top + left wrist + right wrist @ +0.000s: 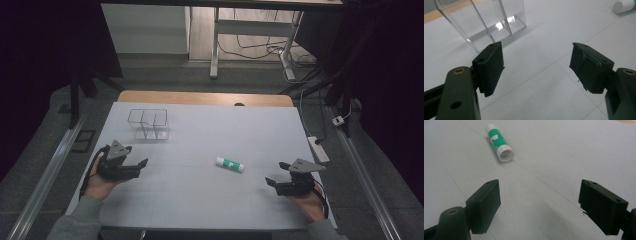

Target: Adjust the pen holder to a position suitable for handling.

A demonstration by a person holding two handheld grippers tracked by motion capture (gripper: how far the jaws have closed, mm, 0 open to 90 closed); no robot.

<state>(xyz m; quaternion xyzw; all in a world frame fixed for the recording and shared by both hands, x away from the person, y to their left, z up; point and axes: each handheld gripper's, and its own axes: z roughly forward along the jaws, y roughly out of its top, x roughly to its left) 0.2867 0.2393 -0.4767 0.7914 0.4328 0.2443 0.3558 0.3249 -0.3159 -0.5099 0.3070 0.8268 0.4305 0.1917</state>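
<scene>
A white and green glue stick (pixel 230 164) lies on its side on the white table top (pixel 200 135), right of centre. In the right gripper view the glue stick (pixel 499 142) lies ahead and to the left of the jaws. My right gripper (pixel 278 173) is open and empty, resting to the right of the stick. A clear plastic box (pixel 148 123) with a divider stands at the back left. My left gripper (pixel 139 161) is open and empty in front of that box. In the left gripper view the clear box (pixel 484 20) is just beyond the jaws, and the glue stick's end (pixel 622 6) shows at the top right.
The white board lies on a wooden table (pixel 205 97) whose far edge shows. Beyond it stand desk legs (pixel 215 45) with cables on the floor. A power strip (pixel 318 148) lies off the right edge.
</scene>
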